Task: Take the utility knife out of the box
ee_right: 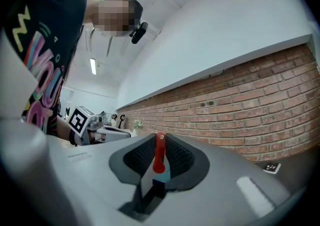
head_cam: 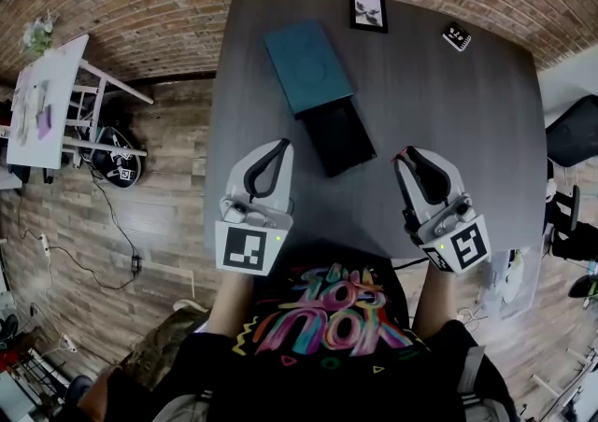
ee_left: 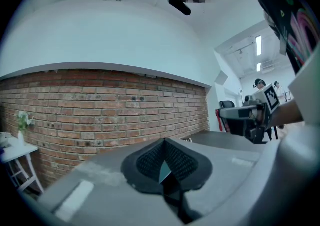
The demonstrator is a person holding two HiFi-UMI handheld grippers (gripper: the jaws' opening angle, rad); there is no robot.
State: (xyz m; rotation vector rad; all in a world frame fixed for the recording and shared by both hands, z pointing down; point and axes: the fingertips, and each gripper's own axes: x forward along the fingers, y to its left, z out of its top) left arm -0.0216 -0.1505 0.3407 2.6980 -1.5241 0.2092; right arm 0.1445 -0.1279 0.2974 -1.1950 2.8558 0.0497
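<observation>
You face a dark grey table [head_cam: 448, 112]; beyond it runs a red brick wall [head_cam: 187, 0], with wooden floor [head_cam: 159, 196] and a white side table [head_cam: 51, 98] at the left.

Only a slim red edge of the utility knife [ee_right: 159, 154] shows between the pads of the right tool [ee_right: 160, 140], the rest hidden; the black box [head_cam: 341, 140] is too dark inside to read; the desk [head_cam: 467, 121] has its near edge hidden behind the person's shirt [head_cam: 327, 322]; the tag [head_cam: 457, 36] is too small to read.
</observation>
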